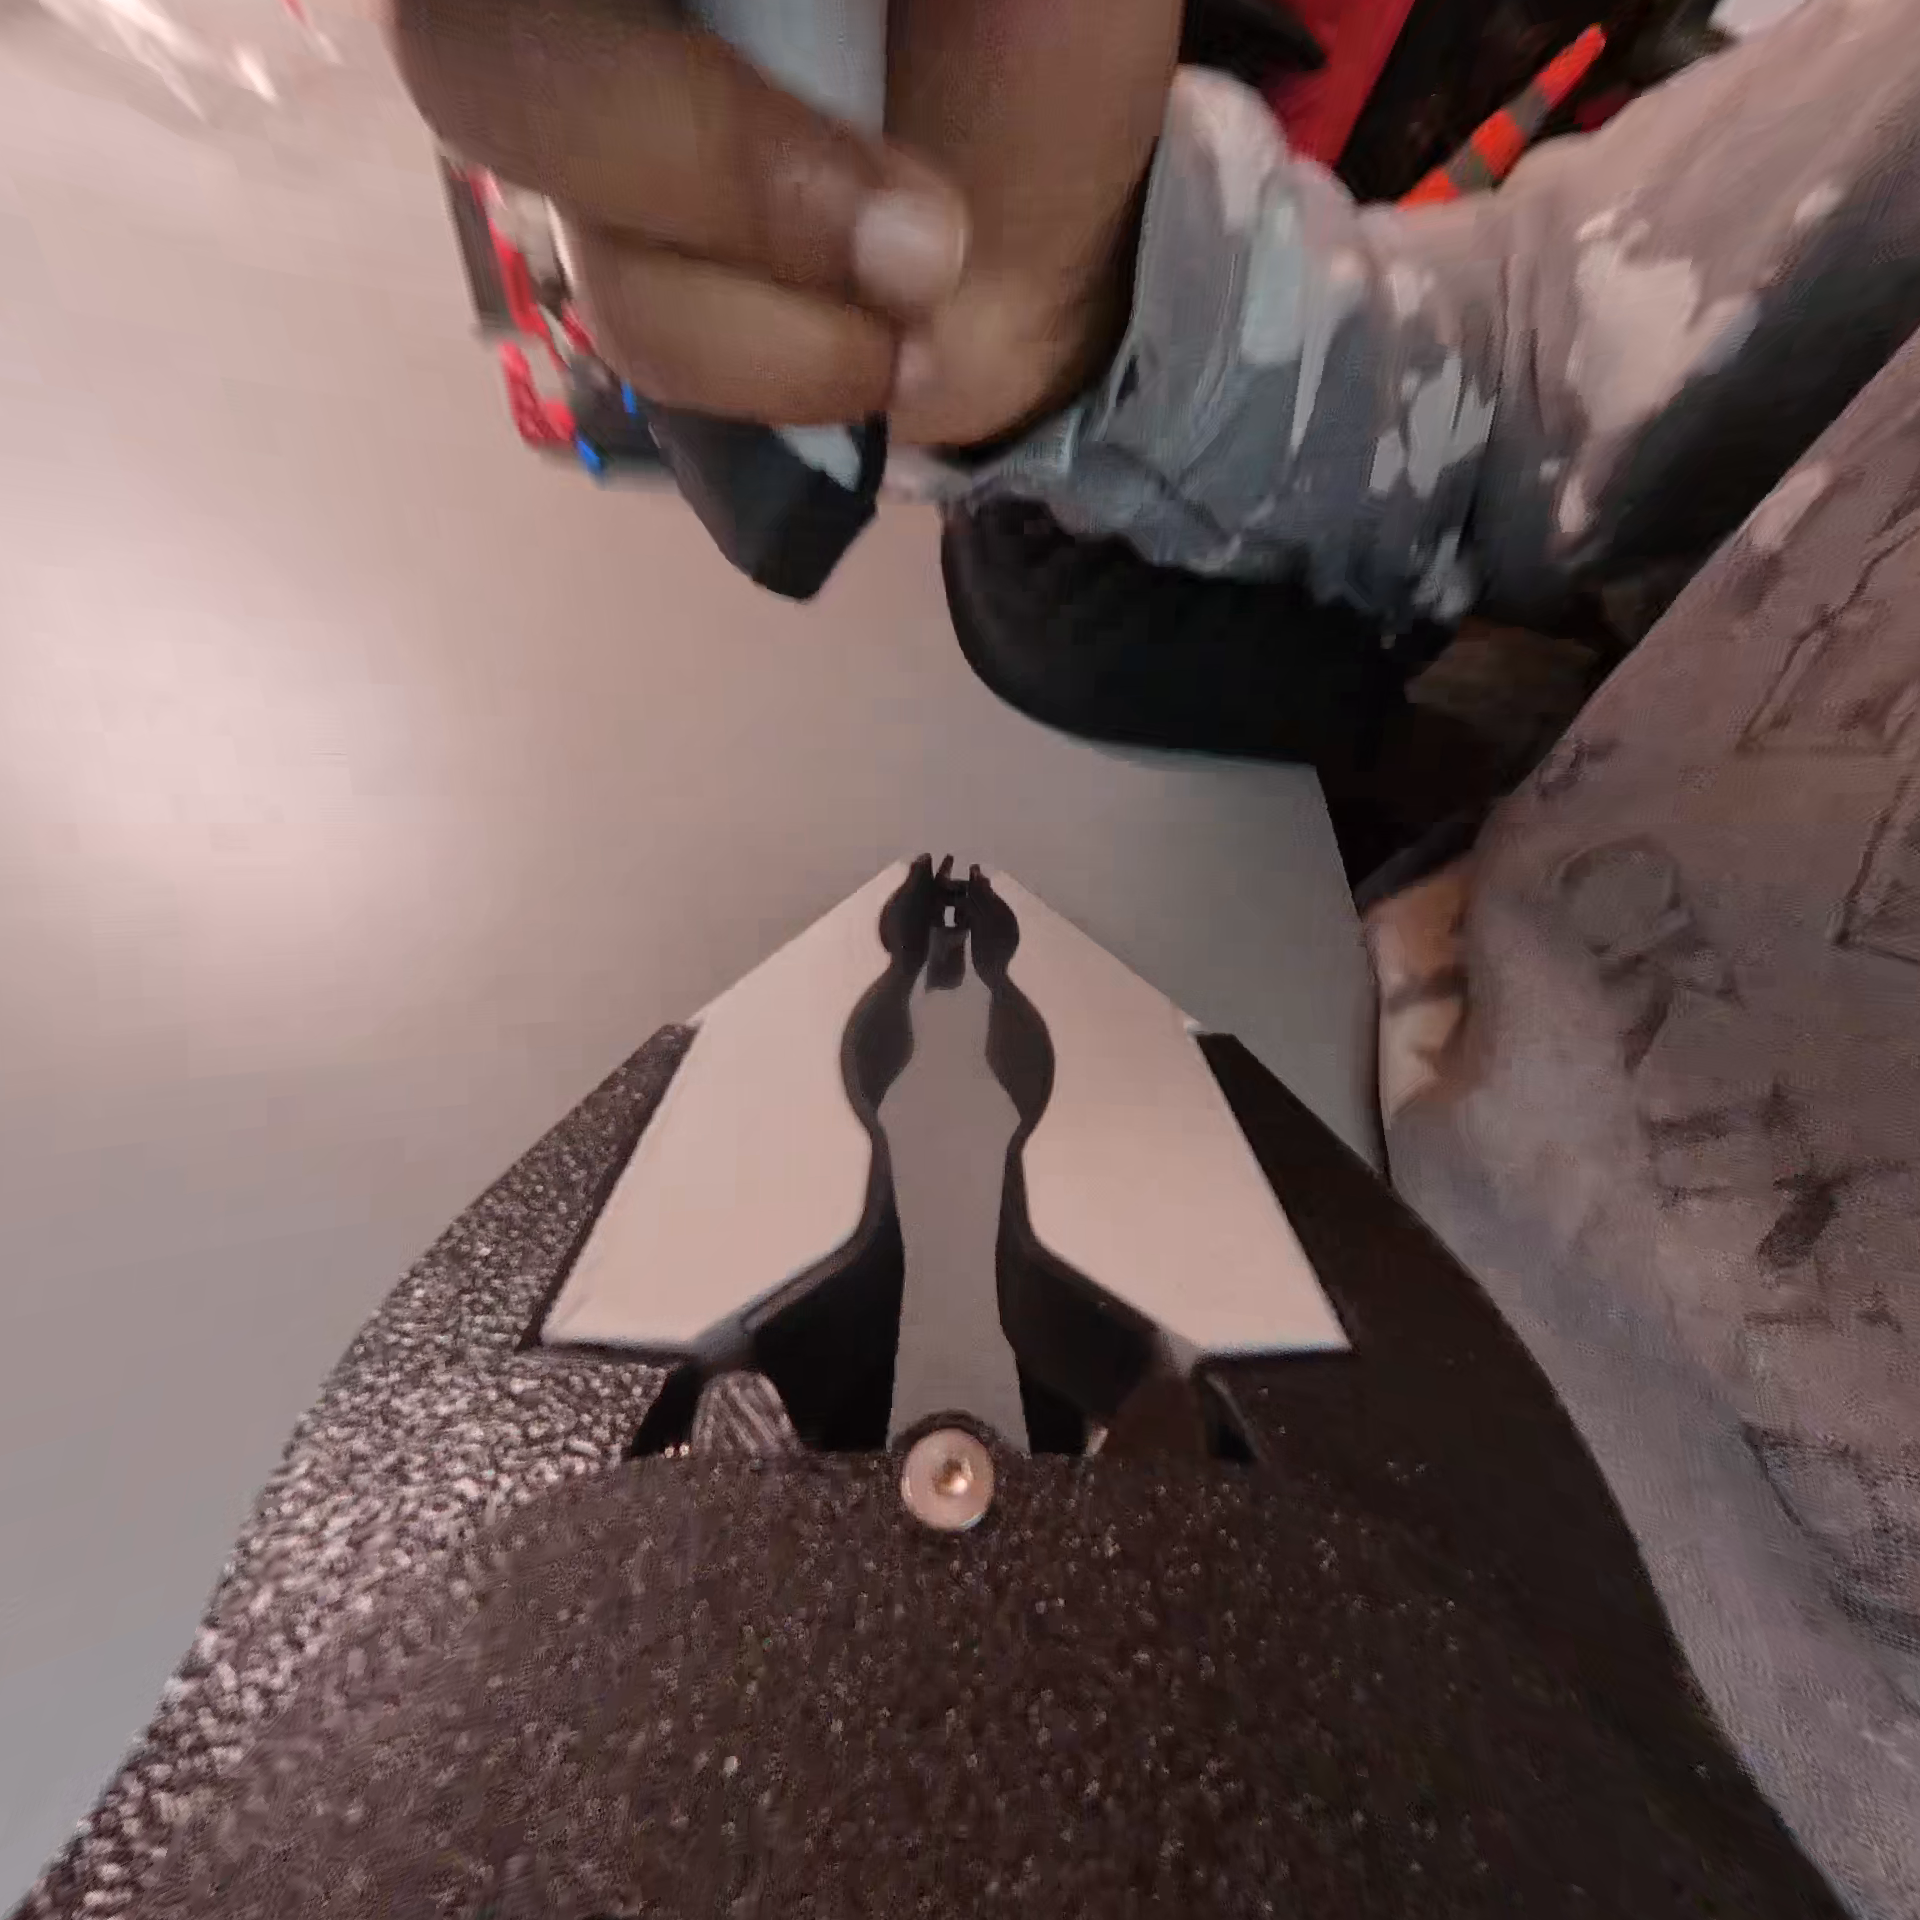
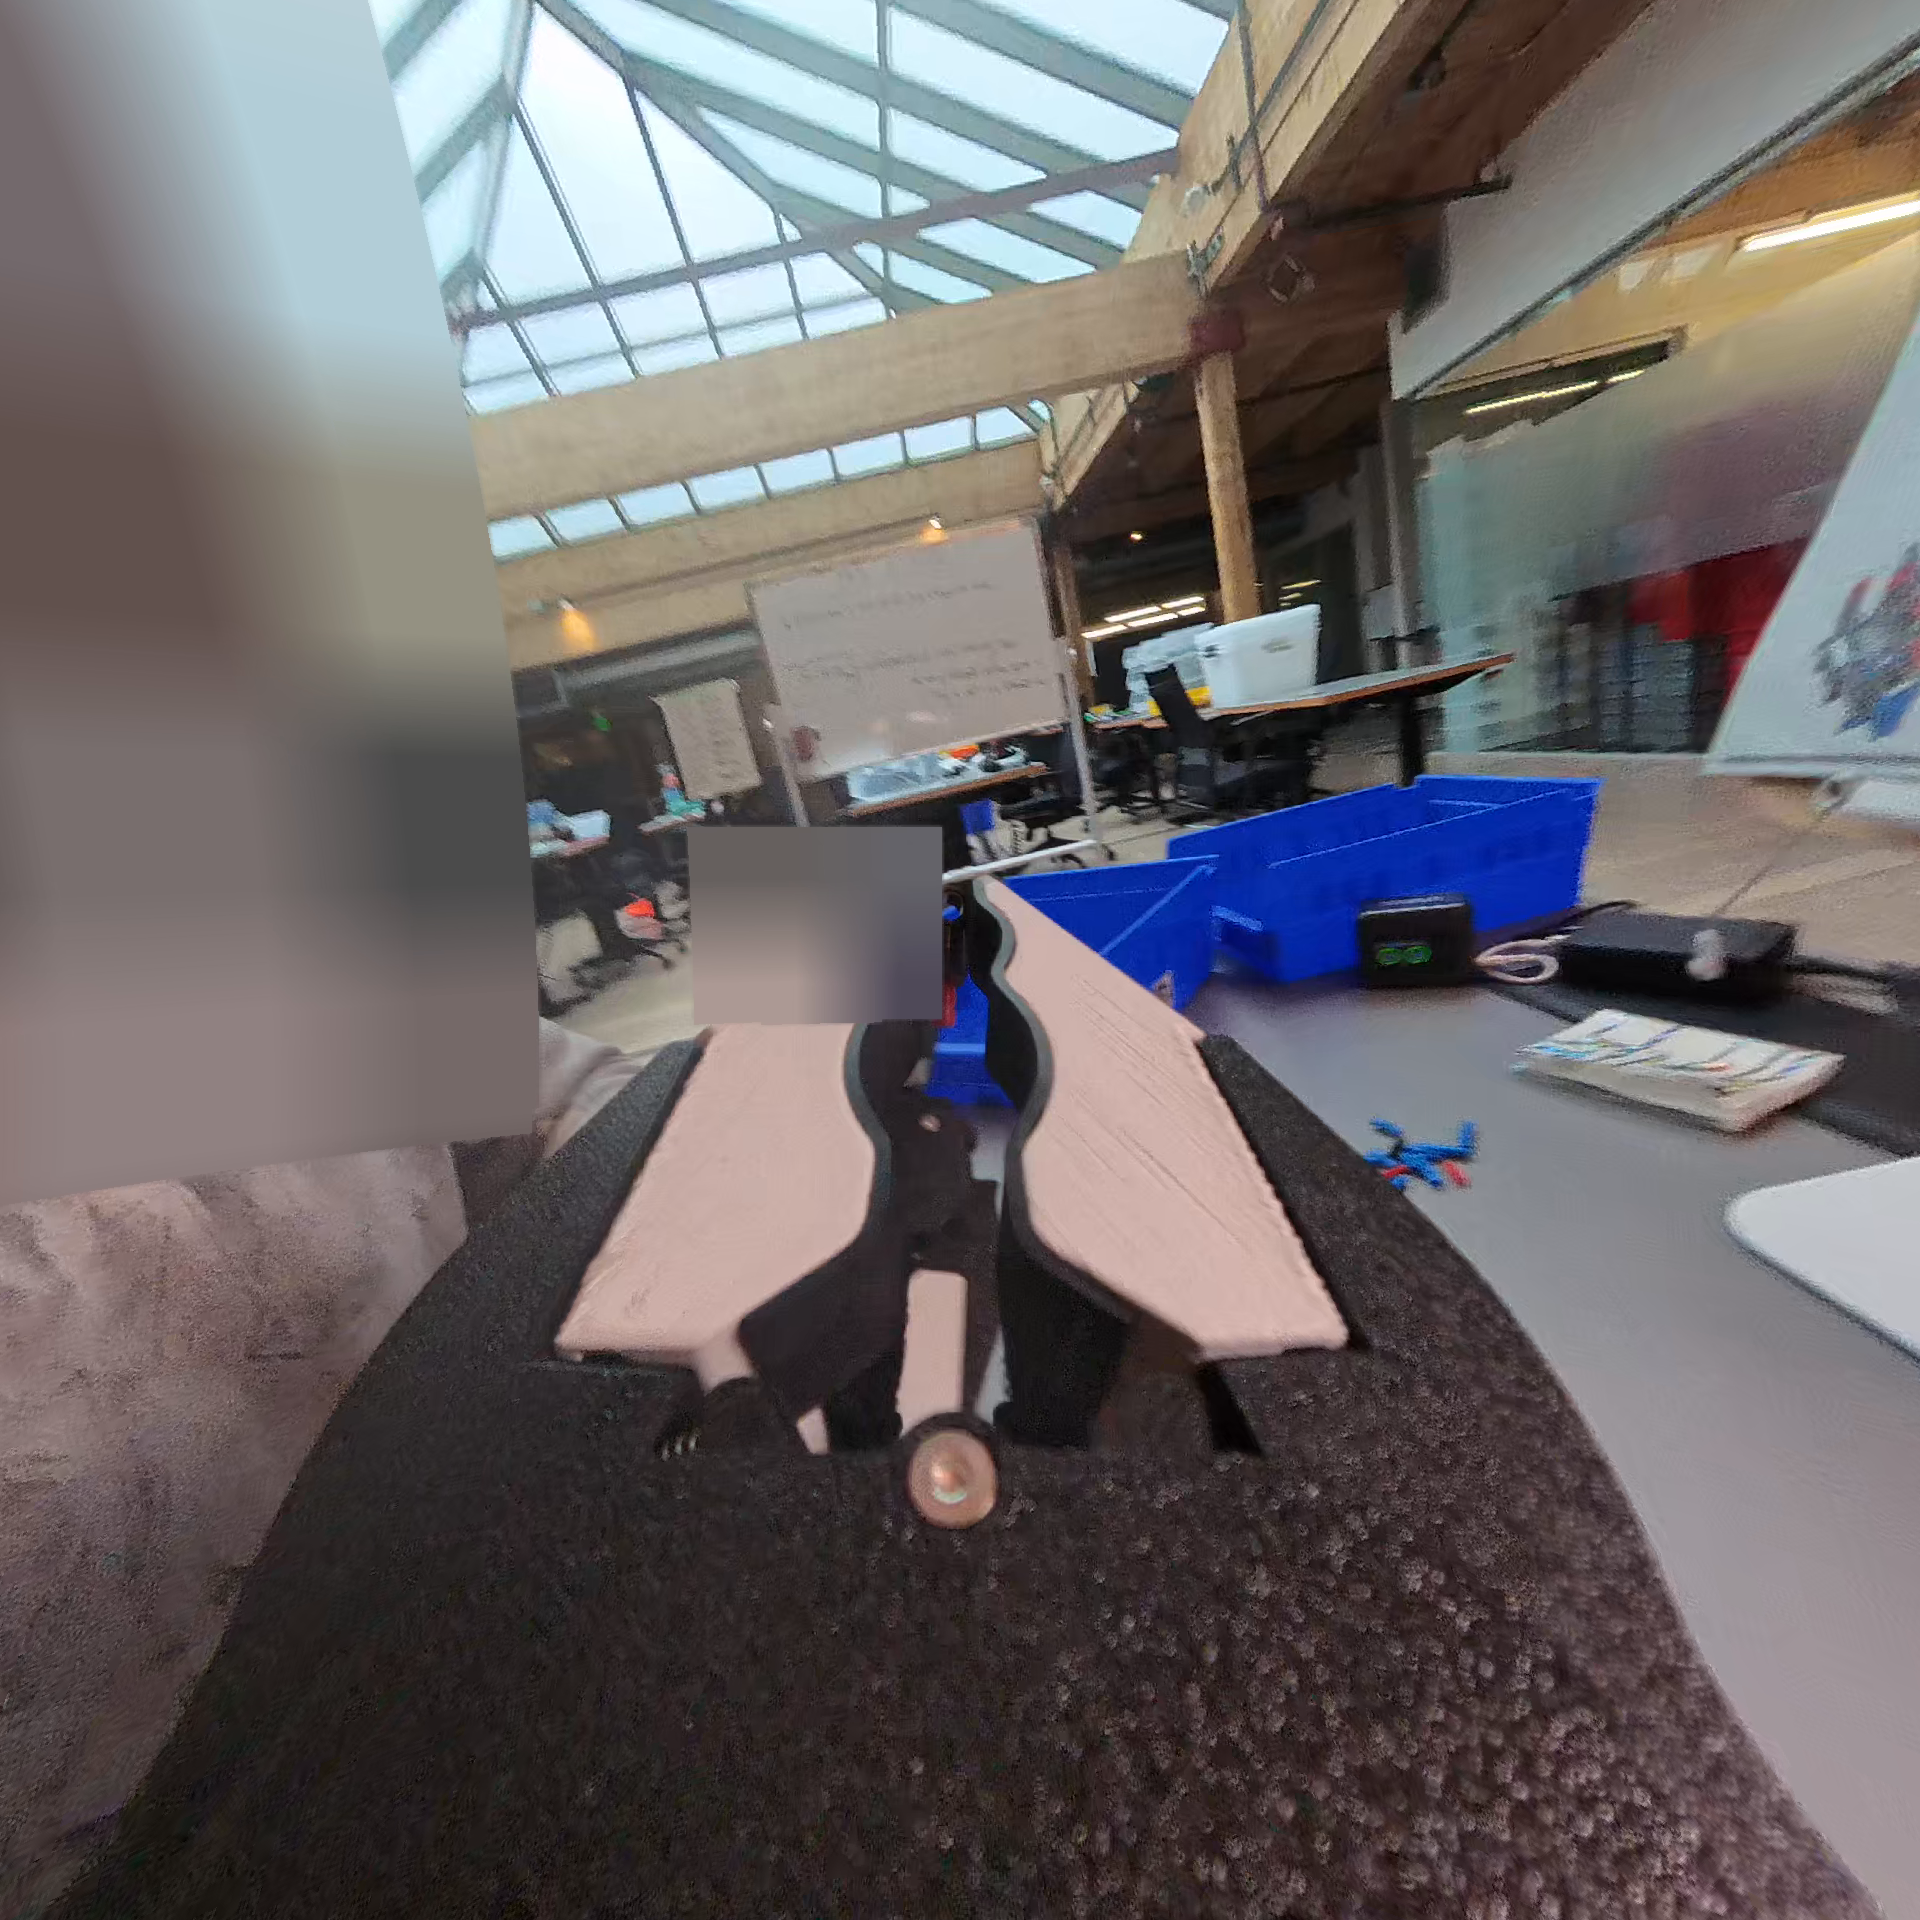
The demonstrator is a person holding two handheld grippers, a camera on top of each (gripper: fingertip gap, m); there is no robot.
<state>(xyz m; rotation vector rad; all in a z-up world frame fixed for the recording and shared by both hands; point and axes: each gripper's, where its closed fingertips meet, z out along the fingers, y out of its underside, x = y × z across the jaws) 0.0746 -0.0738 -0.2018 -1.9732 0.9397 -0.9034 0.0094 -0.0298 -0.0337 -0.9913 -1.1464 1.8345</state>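
Note:
My left gripper (image 1: 948,883) points down at the grey table (image 1: 312,831), its tips shut on a small black part (image 1: 945,948). Above it in the left wrist view, a person's hand (image 1: 727,229) grips the other gripper's handle, and a blurred red, black and blue toy piece (image 1: 535,364) sits at that gripper's far end. In the right wrist view my right gripper (image 2: 966,904) has its fingers close together around a black piece (image 2: 935,1143) with red and blue bits at the tips. A blur patch hides its left fingertip.
Two blue bins (image 2: 1382,862) stand at the back of the table. Near them are a black device with green lights (image 2: 1413,940), a booklet (image 2: 1673,1065), loose blue and red small pieces (image 2: 1418,1148) and a white tray corner (image 2: 1839,1247). The person's lap (image 1: 1662,1143) borders the table edge. Some 15 centimeters of space lies between my two pairs of fingers.

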